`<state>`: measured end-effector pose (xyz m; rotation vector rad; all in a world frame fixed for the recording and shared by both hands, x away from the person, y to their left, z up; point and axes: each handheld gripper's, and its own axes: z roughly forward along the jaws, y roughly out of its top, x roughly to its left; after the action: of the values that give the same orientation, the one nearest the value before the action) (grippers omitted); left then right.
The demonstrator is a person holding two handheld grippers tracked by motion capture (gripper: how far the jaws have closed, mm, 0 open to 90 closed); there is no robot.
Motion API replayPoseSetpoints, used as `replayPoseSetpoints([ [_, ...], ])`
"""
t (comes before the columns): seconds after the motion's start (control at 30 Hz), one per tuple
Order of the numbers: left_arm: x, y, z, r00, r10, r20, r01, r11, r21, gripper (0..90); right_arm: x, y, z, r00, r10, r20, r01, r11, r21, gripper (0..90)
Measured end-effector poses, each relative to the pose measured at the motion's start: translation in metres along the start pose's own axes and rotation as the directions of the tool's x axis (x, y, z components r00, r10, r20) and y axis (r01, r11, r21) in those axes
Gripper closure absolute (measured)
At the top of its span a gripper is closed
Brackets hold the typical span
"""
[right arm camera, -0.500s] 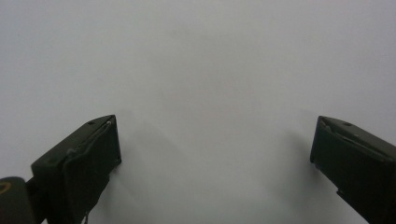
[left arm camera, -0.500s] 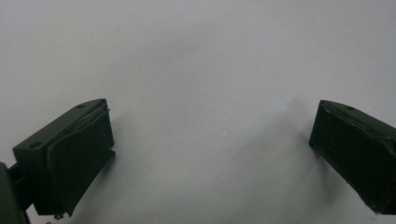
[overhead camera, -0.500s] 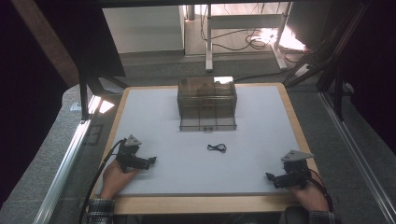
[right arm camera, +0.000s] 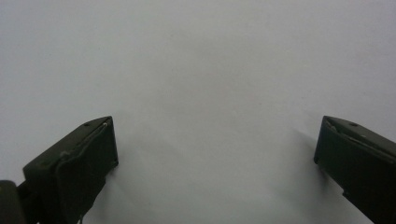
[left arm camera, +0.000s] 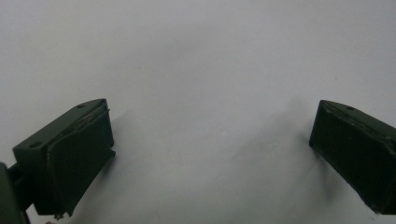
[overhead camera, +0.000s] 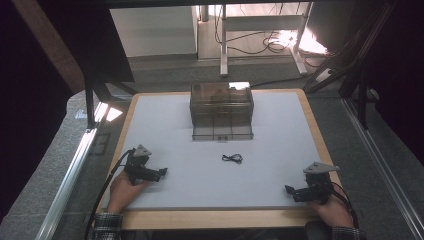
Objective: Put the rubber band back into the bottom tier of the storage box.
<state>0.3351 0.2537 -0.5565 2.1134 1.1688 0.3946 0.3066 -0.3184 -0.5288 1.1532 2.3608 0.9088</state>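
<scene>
Black cable loop (overhead camera: 232,158) lies flat on white table mat (overhead camera: 280,150), near centre, just off the 6 o'clock side of clear drawer box (overhead camera: 221,111); long axis runs 9-to-3. Box sits at 12 o'clock; brownish contents behind its walls, too dim to identify. Left gripper (overhead camera: 161,173) at 8 o'clock, jaws spread wide, nothing between them. Right gripper (overhead camera: 289,190) at 4 o'clock, jaws also wide apart and empty. Both well apart from the loop

The high view is looking forward and down on the whole table (overhead camera: 270,165). Both gripper views are facing its white top from close by.
</scene>
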Motion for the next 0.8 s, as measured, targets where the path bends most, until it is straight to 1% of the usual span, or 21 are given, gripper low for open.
replayPoseSetpoints([
  [0.5, 0.0, 0.0, 0.0, 1.0, 0.0, 0.0, 0.0, 1.0, 0.0, 0.0, 0.0004, 0.0006, 0.0001, 1.0, -0.001, 0.002, 0.001, 1.0, 0.004, 0.0],
  [0.77, 0.0, 0.0, 0.0, 1.0, -0.001, 0.0, 0.001, 1.0, 0.0, 0.0, 0.001, 0.0033, 0.0002, 1.0, -0.001, 0.007, 0.001, 1.0, 0.027, 0.0],
  [0.8, 0.0001, 0.0, 0.0, 1.0, 0.0, 0.0, 0.0, 1.0, 0.0, 0.0, 0.0016, 0.0045, -0.0001, 1.0, 0.002, 0.009, -0.002, 0.999, 0.038, 0.0],
])
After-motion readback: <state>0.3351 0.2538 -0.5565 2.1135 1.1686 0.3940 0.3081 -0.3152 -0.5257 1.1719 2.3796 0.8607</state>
